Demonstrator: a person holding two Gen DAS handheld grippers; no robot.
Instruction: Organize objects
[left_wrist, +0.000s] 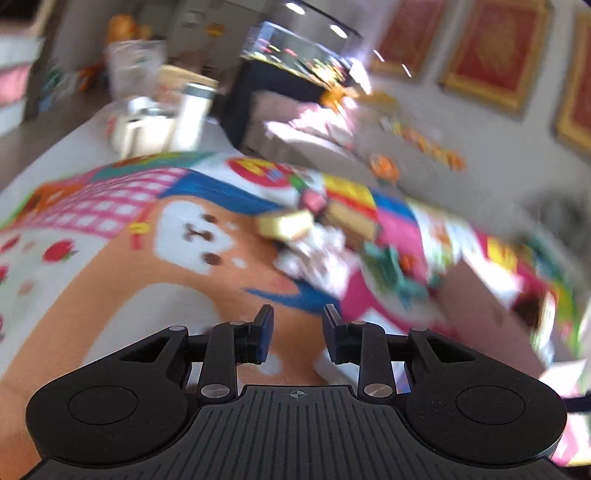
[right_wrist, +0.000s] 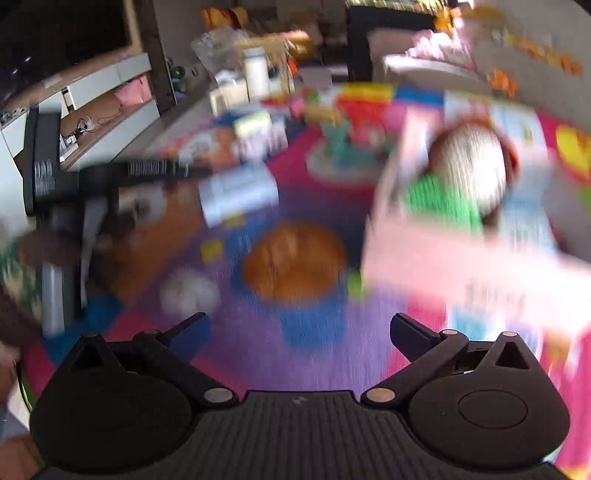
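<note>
Both views are motion-blurred. My left gripper (left_wrist: 297, 323) is open and empty above a colourful play mat (left_wrist: 122, 258). Ahead of it lies a cluster of small toys: a yellow block (left_wrist: 286, 224), a pink block (left_wrist: 314, 201) and green pieces (left_wrist: 391, 266). My right gripper (right_wrist: 299, 326) is wide open and empty over the mat (right_wrist: 258, 354). In front of it I see a pale box-like item (right_wrist: 238, 194), more green pieces (right_wrist: 334, 142) and a pink box (right_wrist: 461, 254) holding a whitish ball (right_wrist: 472, 166) and a green thing (right_wrist: 439, 203).
A white container (left_wrist: 194, 114) and other clutter stand at the mat's far edge. A dark cabinet (left_wrist: 269, 96) and a sofa (left_wrist: 332, 136) are behind. In the right wrist view a black stand (right_wrist: 48, 173) rises at left, with shelves (right_wrist: 107, 96) beyond.
</note>
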